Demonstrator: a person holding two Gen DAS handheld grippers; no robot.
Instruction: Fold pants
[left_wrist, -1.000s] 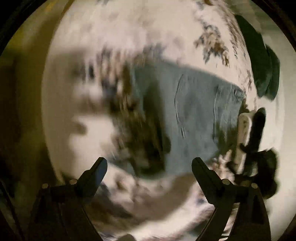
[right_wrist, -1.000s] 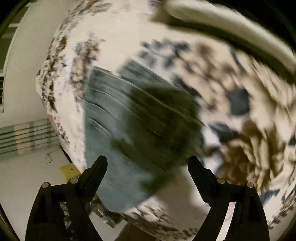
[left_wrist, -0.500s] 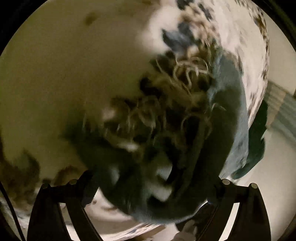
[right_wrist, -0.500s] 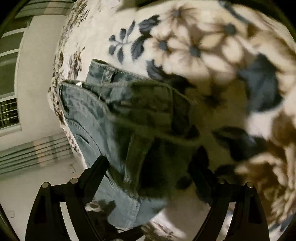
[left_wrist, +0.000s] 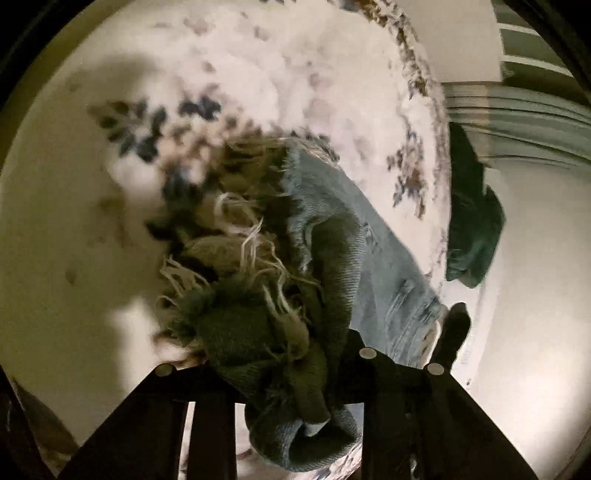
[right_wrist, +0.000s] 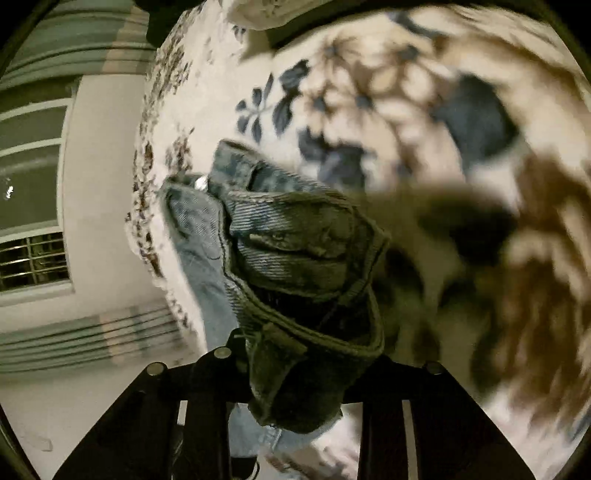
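Left gripper (left_wrist: 295, 373) clamps the frayed hem of the jeans (left_wrist: 354, 236); right gripper (right_wrist: 299, 373) grasps their waistband over a floral blanket (right_wrist: 424, 92).

Dim, warm, hard light; strong fisheye bend with black corners.
Motion blur smears the white floral-print bedspread (right_wrist: 480, 184); dark shadows cover the crumpled blue denim pants (left_wrist: 369, 258).

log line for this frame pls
left claw: shut on jeans frayed hem | right claw: shut on waistband | jeans bunched on floral blanket
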